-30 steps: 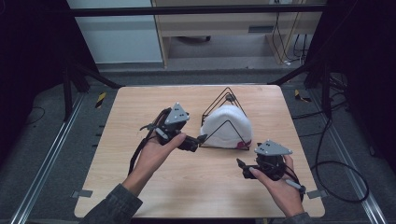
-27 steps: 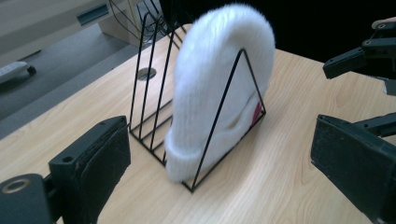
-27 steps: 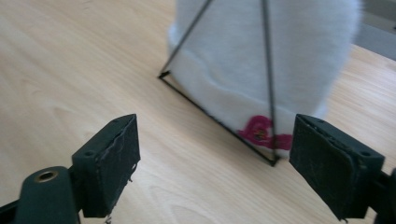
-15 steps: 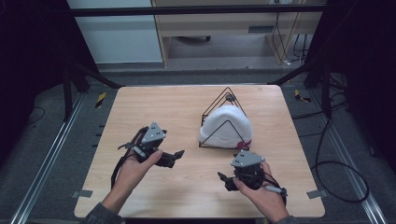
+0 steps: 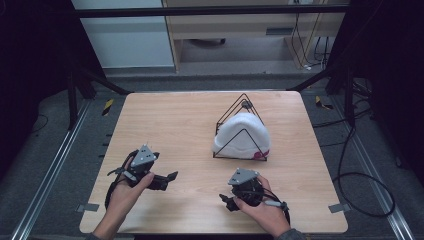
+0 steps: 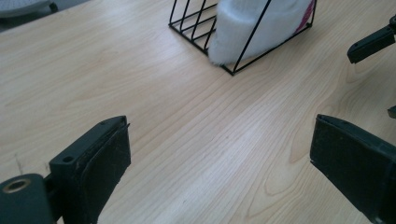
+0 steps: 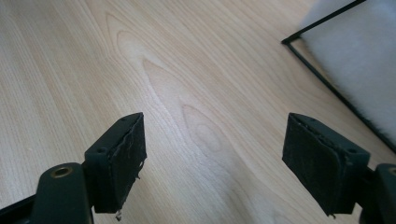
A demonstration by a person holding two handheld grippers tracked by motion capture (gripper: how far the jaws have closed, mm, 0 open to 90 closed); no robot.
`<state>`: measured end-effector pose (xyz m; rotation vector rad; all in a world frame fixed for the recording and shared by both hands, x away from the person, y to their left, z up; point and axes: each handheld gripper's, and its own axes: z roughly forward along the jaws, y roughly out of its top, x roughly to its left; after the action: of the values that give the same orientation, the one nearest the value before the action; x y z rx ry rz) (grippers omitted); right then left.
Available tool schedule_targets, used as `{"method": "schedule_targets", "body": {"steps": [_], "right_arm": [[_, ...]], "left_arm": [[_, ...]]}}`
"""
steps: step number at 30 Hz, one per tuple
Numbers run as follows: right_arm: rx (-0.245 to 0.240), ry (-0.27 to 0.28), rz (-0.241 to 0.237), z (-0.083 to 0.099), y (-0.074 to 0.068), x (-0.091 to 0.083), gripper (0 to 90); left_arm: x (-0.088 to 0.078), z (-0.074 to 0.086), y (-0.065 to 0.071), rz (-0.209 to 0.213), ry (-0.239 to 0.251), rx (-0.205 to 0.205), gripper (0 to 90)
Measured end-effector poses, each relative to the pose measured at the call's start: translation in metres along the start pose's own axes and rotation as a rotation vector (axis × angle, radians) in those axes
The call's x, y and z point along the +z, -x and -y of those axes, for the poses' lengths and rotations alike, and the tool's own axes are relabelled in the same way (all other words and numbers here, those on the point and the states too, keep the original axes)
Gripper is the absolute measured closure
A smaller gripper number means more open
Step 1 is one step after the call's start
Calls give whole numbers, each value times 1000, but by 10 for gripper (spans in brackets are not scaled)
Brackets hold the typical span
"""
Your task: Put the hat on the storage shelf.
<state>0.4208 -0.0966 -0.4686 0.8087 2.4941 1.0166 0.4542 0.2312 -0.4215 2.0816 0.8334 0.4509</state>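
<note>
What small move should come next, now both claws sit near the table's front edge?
Probably rest both where they are. The white folded cloth sits in the black wire rack, apart from both. The left claw and right claw stand open, nothing between their jaws, low over the table.

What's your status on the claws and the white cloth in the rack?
Left claw open, empty, near table edge. Right claw open, empty, jaws just been closing a little. White cloth sits in wire rack, untouched. Bare table between claws and rack.

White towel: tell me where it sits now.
In the high view the white towel sits inside the black wire rack, right of the table's centre, toward the far edge.
</note>
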Motion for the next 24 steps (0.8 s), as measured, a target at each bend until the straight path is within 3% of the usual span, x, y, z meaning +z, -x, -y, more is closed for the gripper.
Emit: {"method": "schedule_targets", "body": {"steps": [7,15,24], "right_arm": [[3,-25,-25,2,-4,16,207],[41,-30,-55,4,-5,30,179],[80,-28,-40,-1,-8,50,128]], "left_arm": [[4,21,-11,-17,-20,-43,48],[11,44,-21,-32,-56,-70,48],[19,61,-32,-71,-100,-100,48]]}}
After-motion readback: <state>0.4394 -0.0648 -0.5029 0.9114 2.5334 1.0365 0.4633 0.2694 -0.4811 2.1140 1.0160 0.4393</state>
